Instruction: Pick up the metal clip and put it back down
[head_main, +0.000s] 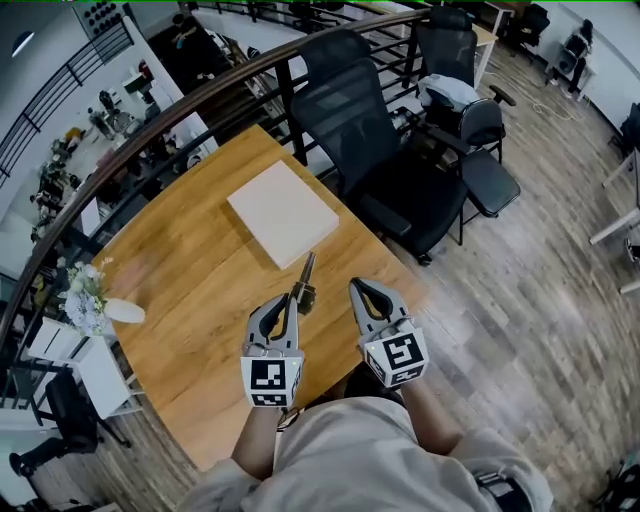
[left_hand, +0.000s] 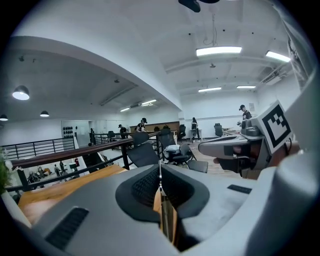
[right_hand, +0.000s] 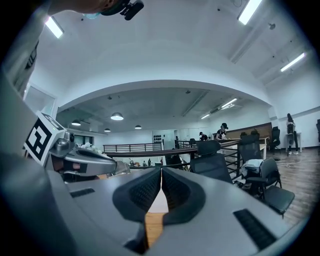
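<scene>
The metal clip (head_main: 306, 276) is a slim grey piece with a dark end, and it sticks out past the tip of my left gripper (head_main: 290, 298) above the wooden table (head_main: 190, 270). In the left gripper view the pads of that gripper (left_hand: 160, 187) are pressed together on a thin bright metal edge, the clip (left_hand: 160, 172) seen edge-on. My right gripper (head_main: 358, 290) hovers beside it on the right, shut with nothing between its pads (right_hand: 150, 192). The right gripper view shows the left gripper (right_hand: 82, 162) at its left.
A white square board (head_main: 282, 212) lies on the table just beyond the clip. A small vase of flowers (head_main: 95, 303) stands at the table's left edge. Black office chairs (head_main: 390, 150) and a railing (head_main: 200, 100) stand behind the table.
</scene>
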